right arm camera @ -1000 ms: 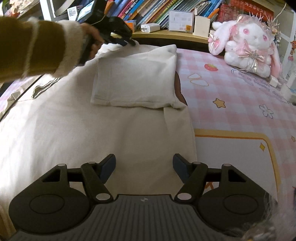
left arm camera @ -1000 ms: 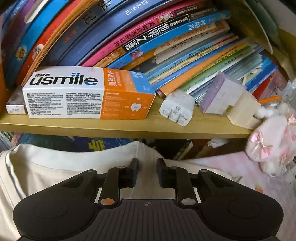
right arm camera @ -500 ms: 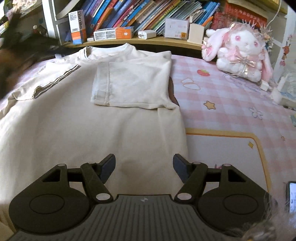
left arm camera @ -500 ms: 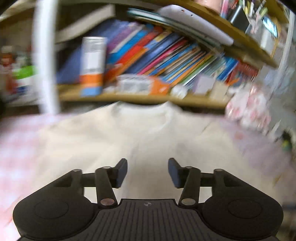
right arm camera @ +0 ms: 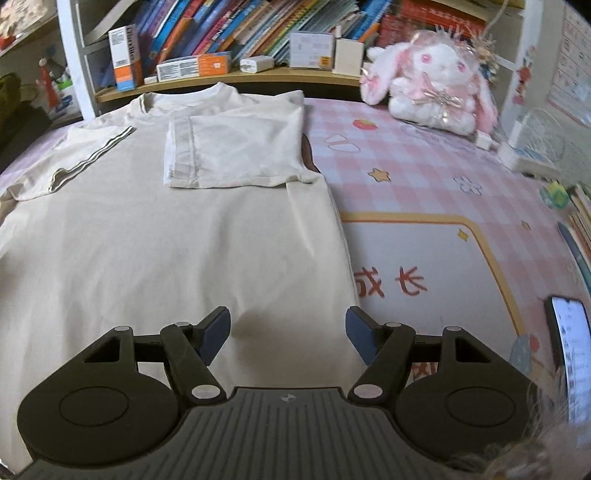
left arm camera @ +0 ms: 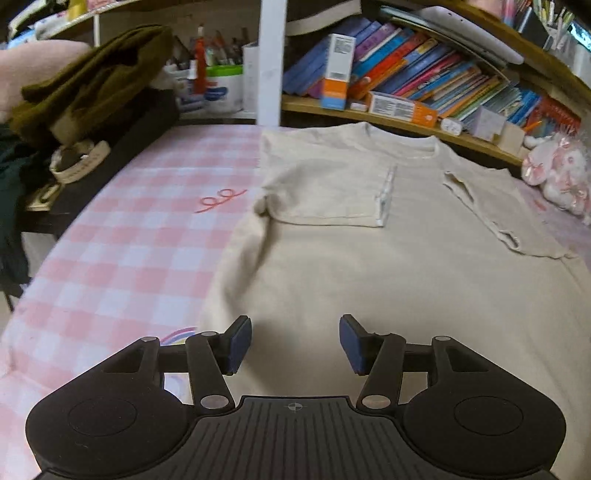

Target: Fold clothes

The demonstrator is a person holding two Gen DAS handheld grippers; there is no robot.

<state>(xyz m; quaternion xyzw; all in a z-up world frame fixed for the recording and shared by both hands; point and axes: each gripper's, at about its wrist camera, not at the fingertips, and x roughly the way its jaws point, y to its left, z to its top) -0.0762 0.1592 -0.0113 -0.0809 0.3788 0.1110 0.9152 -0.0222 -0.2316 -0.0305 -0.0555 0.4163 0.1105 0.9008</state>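
Cream cotton T-shirt (left arm camera: pixel 388 258) lies flat on the pink checked bed cover (left arm camera: pixel 122 251), both short sleeves folded in over its chest. Over its left edge, the left gripper (left arm camera: pixel 294 341) has its jaws wide apart, holding nothing. Over its right edge, the right gripper (right arm camera: pixel 287 334) gapes too. Farther right sits a fluffy white and pink toy bunny (right arm camera: pixel 434 79).

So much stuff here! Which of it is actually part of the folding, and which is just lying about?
Part of the folding:
- cream T-shirt, both sleeves already folded in
- left tongs, open
- right tongs, open

Just lying about:
- plush bunny
- books on the shelf
- orange toothpaste box
- phone
- olive garment
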